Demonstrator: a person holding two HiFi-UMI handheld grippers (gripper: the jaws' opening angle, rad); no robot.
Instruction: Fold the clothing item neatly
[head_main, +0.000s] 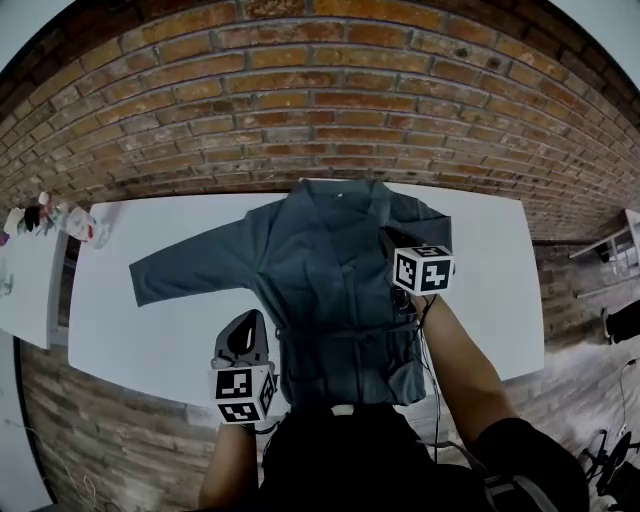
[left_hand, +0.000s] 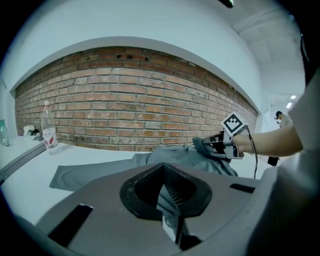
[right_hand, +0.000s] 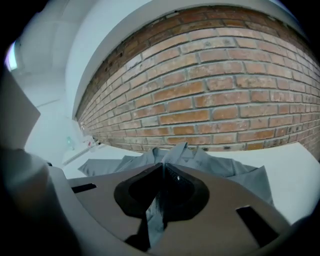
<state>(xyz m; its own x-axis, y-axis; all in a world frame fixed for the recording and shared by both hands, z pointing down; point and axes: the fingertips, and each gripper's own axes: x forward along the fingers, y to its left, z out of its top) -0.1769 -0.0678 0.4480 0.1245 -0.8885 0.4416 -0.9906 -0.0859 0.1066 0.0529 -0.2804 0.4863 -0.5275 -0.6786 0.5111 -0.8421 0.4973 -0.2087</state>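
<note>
**Right gripper holds a sleeve above the shirt**

The right gripper (right_hand: 163, 172) has its jaws clamped on a fold of grey cloth, which is one sleeve of the shirt (head_main: 330, 270). The left gripper (left_hand: 163, 172) has its jaws pressed together with no cloth clearly between them. It is near the front edge of the table (head_main: 150, 340).

The shirt lies in the middle of the table, and its other sleeve (head_main: 190, 262) is spread toward the table's left end. The cloth looks light, soft and limp, so it will probably sag and wrinkle. A cuff, a hem corner or a shoulder seems the best place to hold it.

Count: two grippers, one shirt, two sleeves.
</note>
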